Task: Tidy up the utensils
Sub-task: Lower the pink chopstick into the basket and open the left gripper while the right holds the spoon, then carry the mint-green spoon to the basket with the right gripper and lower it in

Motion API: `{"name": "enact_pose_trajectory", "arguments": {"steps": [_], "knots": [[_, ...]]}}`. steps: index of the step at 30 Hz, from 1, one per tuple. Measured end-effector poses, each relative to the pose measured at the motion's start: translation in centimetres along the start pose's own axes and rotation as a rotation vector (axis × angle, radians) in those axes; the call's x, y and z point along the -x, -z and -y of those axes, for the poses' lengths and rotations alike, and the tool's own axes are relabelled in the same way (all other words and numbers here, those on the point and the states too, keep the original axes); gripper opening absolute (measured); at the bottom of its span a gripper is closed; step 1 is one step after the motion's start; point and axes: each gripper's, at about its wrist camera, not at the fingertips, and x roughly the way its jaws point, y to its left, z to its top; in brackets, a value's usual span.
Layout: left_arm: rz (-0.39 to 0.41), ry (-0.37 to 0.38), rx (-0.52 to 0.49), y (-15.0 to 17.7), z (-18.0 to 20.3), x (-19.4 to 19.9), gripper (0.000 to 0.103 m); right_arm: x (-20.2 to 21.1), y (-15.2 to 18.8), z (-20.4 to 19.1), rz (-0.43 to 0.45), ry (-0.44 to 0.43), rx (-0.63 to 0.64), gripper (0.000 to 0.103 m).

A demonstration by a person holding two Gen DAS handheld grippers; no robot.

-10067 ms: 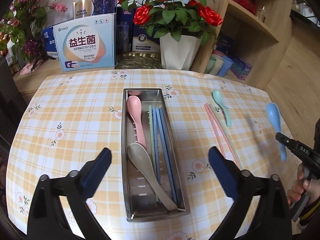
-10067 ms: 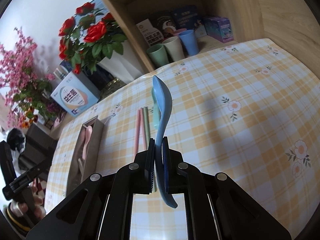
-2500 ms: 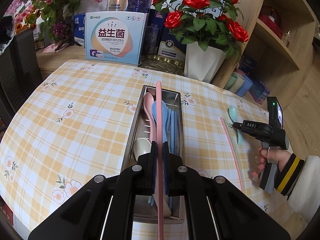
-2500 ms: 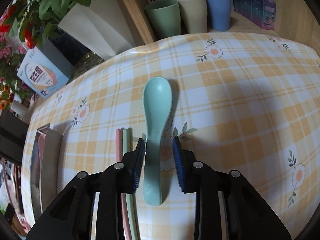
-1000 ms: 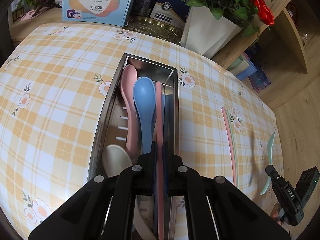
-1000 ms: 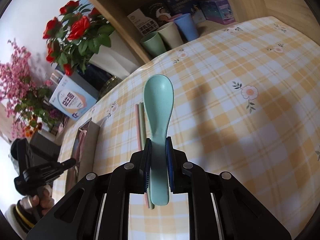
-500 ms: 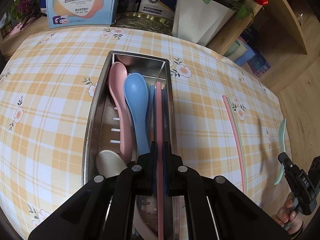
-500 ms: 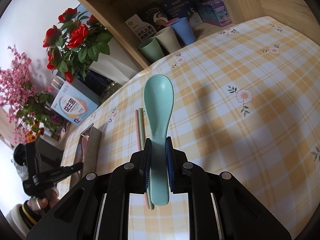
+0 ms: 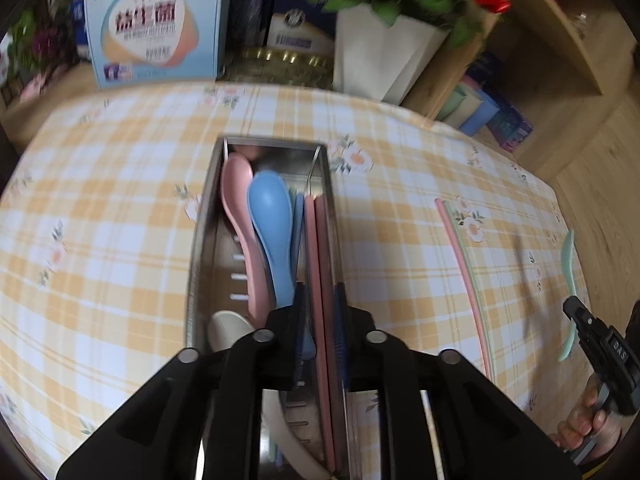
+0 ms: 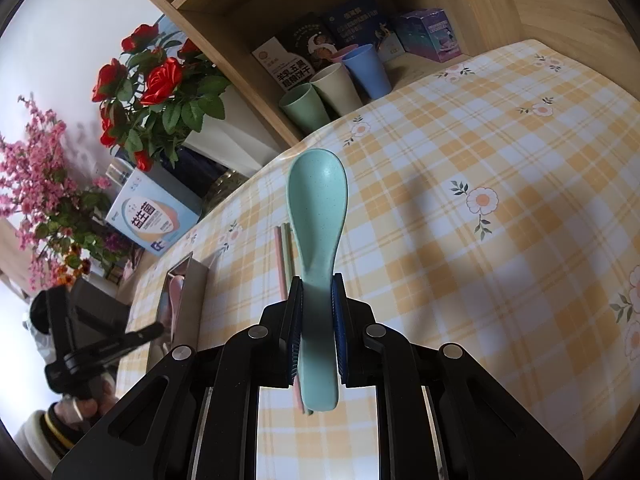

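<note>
The left tongs [image 9: 320, 336] hang over the near end of a long steel tray [image 9: 200, 240] on a counter [image 9: 120, 200] covered in a yellow plaid cloth. Their jaws have just been opening, and a pink chopstick [image 9: 314, 264] lies between them along the tray's right side; the picture is blurred, so the pads appear clear of it but this is not certain. Also in the tray lie a pink spoon [image 9: 236, 200], a blue spoon [image 9: 272, 224] partly over it, and a beige spoon [image 9: 228, 330] at the near end. On the cloth well to the right of the tray, a second pink chopstick [image 9: 460, 264] and a green chopstick [image 9: 468, 256] lie side by side.

The right tongs [image 10: 316, 336] are closed on the handle of a mint green spoon [image 10: 318, 216], held above the counter with its bowl pointing away from the camera. Behind the counter stand a white pot of red roses [image 10: 156, 80] and three cups [image 10: 340, 80] on a wooden shelf [image 10: 280, 12].
</note>
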Motion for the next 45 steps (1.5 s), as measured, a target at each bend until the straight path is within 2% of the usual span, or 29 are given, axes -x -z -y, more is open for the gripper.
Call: {"name": "enact_pose_trajectory", "arguments": {"steps": [8,14,16,18,21,22,31,35,40,45], "knots": [[0.104,-0.041,-0.144,0.3,1.3,4.7,0.019,0.4,0.7,-1.9,-0.011,-0.01,0.035,0.014],[0.134,-0.054,-0.175,2.1,1.4,6.8,0.033,0.5,1.5,-4.0,-0.034,-0.024,0.088,0.014],[0.159,-0.062,-0.177,2.9,1.2,7.6,0.042,0.4,1.9,-4.8,-0.047,-0.026,0.106,0.014],[0.183,-0.066,-0.177,3.4,1.0,8.2,0.067,0.2,2.1,-5.6,-0.059,-0.026,0.123,0.014],[0.22,-0.067,-0.189,4.1,0.6,9.4,0.088,0.1,2.7,-7.0,-0.076,-0.033,0.159,0.014],[0.227,-0.072,-0.194,4.3,0.6,9.7,0.09,0.0,3.0,-7.6,-0.084,-0.035,0.178,0.014],[0.276,-0.095,-0.15,5.3,-1.7,11.8,0.096,-1.5,4.8,-11.0,-0.149,-0.036,0.259,0.014],[0.283,-0.116,-0.126,5.9,-3.7,12.2,0.097,-2.9,6.0,-12.5,-0.21,-0.033,0.287,0.014],[0.292,-0.139,-0.071,6.6,-6.7,12.9,0.097,-4.9,7.7,-15.5,-0.289,-0.046,0.341,0.014],[0.306,-0.175,0.011,7.2,-9.2,14.2,0.097,-7.3,8.6,-18.2,-0.345,-0.068,0.33,0.014]]}}
